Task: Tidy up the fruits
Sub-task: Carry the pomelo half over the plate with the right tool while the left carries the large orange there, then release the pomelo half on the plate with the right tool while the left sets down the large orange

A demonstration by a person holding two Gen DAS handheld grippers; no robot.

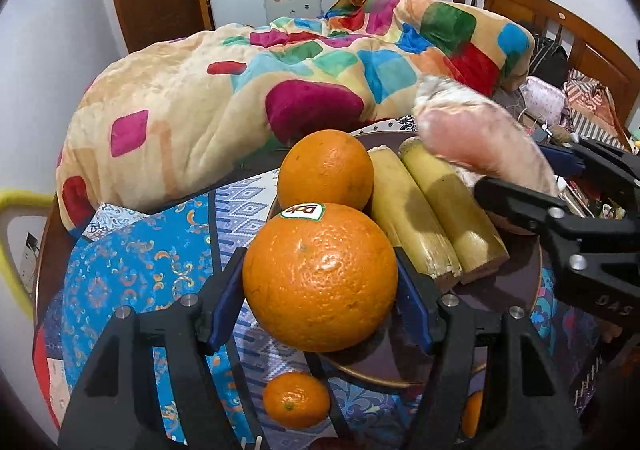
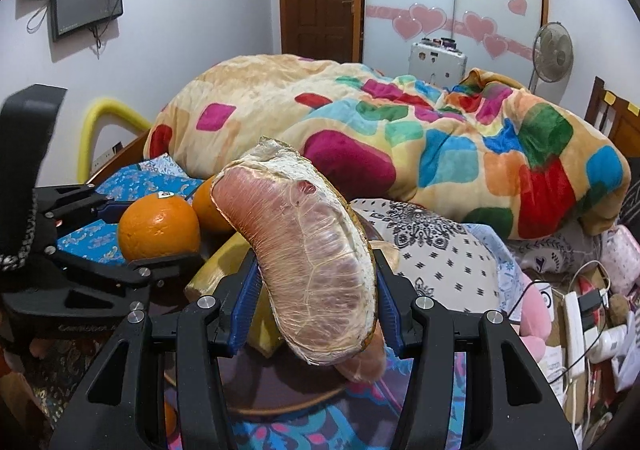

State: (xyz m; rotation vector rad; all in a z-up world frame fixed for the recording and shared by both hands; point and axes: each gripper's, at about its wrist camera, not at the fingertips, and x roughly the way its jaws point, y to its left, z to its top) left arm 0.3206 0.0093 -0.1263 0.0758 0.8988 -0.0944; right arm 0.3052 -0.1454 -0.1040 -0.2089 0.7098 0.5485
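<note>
Orange point(image 1: 320, 276) gripped between your left gripper point(image 1: 320, 282) pads, over the plate point(image 1: 500, 290) edge. Your right gripper point(image 2: 316, 290) clamps a pomelo wedge point(image 2: 308, 250) above the plate.

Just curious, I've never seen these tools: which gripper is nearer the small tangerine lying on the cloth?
Left. The left gripper, clamped on the big stickered orange, hangs right above the small tangerine. The right gripper, holding a pomelo segment, is over the plate's far side.
</note>
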